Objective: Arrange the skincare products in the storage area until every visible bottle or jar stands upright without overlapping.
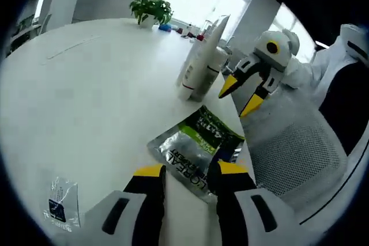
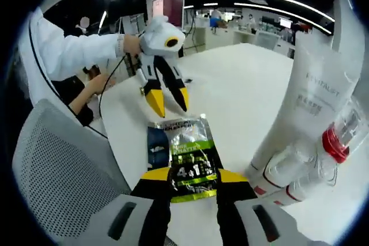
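The foil sachet [image 2: 183, 159] lies flat on the surface [image 1: 86, 84] — thin, limp, slippery (likely light); pinch an edge; right gripper [image 2: 185, 178] and left gripper [image 1: 185, 169] both agape, empty.

The sachet [image 1: 196, 149] lying flat at 6 o'clock in the left gripper view reads "L'OREAL" along its silver side and "4.1" on green. In the right gripper view, the white tube [image 2: 314, 99] at 3 o'clock reads "REVITALIFT"; smaller print is illegible.

Plant: I see a potted plant [image 1: 151, 10] far ahead across the table [image 1: 86, 79].
Chair: mesh chair [image 2: 63, 171] sits at my left.
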Tool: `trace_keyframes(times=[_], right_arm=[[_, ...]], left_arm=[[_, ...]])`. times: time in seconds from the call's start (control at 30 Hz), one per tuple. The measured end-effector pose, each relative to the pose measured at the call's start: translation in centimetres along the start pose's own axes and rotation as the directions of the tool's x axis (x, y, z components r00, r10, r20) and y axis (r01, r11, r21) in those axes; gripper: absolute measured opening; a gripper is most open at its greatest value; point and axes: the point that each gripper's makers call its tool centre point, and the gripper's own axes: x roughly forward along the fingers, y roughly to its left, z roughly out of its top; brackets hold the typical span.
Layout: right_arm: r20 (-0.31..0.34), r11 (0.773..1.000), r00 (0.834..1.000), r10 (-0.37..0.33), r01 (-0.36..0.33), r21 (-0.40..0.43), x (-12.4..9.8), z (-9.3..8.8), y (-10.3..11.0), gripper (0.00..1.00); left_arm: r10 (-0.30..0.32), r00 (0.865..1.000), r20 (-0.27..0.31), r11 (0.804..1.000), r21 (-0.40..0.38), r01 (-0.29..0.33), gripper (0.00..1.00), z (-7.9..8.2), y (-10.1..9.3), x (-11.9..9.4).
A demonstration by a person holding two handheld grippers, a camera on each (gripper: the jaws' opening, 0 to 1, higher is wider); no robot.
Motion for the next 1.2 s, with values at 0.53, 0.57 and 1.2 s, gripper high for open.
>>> trace_keyframes(times=[0.53,0.57,1.2], right_arm=[[-0.047,0.964,0.999,-0.018,0.03,0.265,1.5,-2.3,-1.2,0.48],[-0.047,0.962,0.999,-0.008,0.02,0.273,1.6,-2.5,-1.3,0.47],[0.146,0.744,0.985,0.088,-0.163,0.648,2.1,-0.4,-0.8,0.06]], left_arm=[[0.116,0.987,-0.112,0.99,0.097,-0.105,0.14,-2.0,-0.4,1.7],[0.113,0.986,-0.122,0.989,0.105,-0.1,0.15,-2.0,-0.3,1.6],[0.147,0.979,-0.139,0.983,0.134,-0.128,0.1,-2.3,-1.1,2.3]])
